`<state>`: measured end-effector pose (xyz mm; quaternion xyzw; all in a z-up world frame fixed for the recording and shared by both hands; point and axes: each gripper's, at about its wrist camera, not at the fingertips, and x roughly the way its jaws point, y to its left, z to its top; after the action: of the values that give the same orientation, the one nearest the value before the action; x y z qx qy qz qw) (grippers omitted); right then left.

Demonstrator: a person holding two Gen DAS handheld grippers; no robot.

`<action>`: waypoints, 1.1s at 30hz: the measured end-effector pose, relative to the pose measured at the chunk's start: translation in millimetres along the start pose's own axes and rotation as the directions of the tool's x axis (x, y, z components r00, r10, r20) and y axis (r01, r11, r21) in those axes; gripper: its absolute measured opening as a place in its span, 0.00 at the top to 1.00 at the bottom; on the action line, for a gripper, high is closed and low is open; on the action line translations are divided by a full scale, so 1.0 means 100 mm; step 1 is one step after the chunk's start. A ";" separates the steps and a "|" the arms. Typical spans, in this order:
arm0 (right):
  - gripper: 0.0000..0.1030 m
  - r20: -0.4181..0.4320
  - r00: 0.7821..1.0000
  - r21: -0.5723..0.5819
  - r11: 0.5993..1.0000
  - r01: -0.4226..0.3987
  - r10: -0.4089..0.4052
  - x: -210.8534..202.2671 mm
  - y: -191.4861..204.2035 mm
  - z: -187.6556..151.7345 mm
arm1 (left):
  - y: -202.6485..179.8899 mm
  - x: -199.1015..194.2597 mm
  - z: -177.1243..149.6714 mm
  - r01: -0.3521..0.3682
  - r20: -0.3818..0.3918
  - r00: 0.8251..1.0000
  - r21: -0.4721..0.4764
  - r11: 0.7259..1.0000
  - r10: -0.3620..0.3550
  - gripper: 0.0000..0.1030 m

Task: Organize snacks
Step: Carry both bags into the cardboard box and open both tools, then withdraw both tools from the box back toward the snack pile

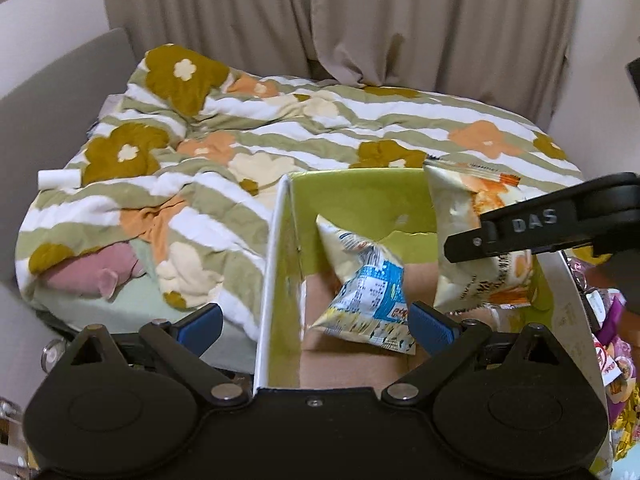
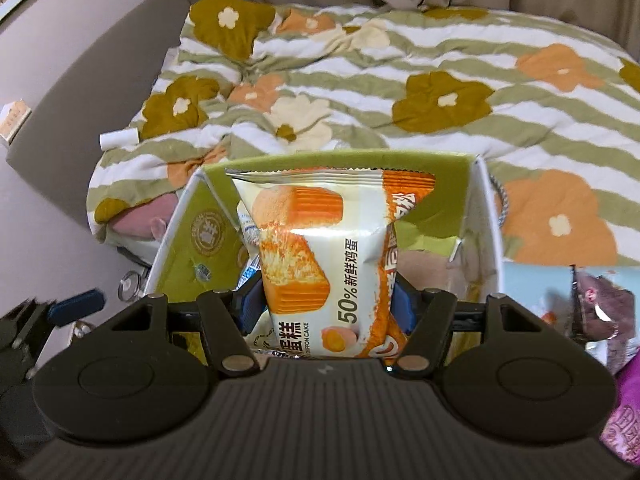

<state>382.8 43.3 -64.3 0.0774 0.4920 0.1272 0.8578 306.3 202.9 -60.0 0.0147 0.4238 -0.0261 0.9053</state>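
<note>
An open box (image 1: 360, 196) with green inner walls and a brown floor stands in front of the bed. My left gripper (image 1: 316, 320) is wide open over its near left corner. A blue and white snack packet (image 1: 368, 292) lies loose and tilted inside the box, just past the blue pads and touching neither. My right gripper (image 2: 326, 308) is shut on an orange and white chiffon cake packet (image 2: 320, 240) and holds it upright over the box (image 2: 200, 232). In the left wrist view the cake packet (image 1: 464, 240) hangs at the box's right side.
A bed with a flowered striped quilt (image 1: 280, 128) fills the space behind the box. A pink plush toy (image 1: 92, 276) and a white tube (image 1: 58, 179) lie at its left. More snack packets (image 1: 612, 360) are piled to the right of the box. Curtains hang behind.
</note>
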 end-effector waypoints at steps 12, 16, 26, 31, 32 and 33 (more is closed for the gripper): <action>0.00 0.043 0.998 -0.078 0.996 0.044 -0.041 0.18 -0.09 -0.05 | -0.01 -0.05 -0.06 -0.035 0.005 0.999 -0.049 0.998 0.036 0.02; 0.00 0.075 0.996 -0.088 0.994 0.059 -0.053 0.10 -0.13 -0.14 | -0.02 -0.09 -0.09 -0.049 0.008 0.999 -0.056 0.997 0.050 0.02; 0.00 0.102 0.989 -0.121 0.985 0.124 -0.112 -0.32 0.04 -0.25 | -0.01 -0.44 -0.06 -0.066 0.061 0.996 -0.064 0.996 0.070 0.02; 0.00 0.176 0.976 -0.143 0.977 0.158 -0.132 -0.66 0.16 -0.39 | 0.00 -0.71 -0.07 -0.062 0.101 0.993 -0.054 0.997 0.067 0.02; 0.00 0.189 0.973 -0.134 0.978 0.160 -0.133 -0.72 0.17 -0.42 | -0.01 -0.75 -0.08 -0.057 0.107 0.992 -0.052 0.997 0.063 0.02; 0.00 0.200 0.971 -0.121 0.980 0.157 -0.131 -0.79 0.17 -0.45 | -0.01 -0.81 -0.09 -0.048 0.116 0.992 -0.048 0.998 0.053 0.02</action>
<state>302.8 36.8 -17.4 -0.0055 0.4018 0.0897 0.9113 247.4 205.0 -3.4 0.0034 0.3697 0.0054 0.9291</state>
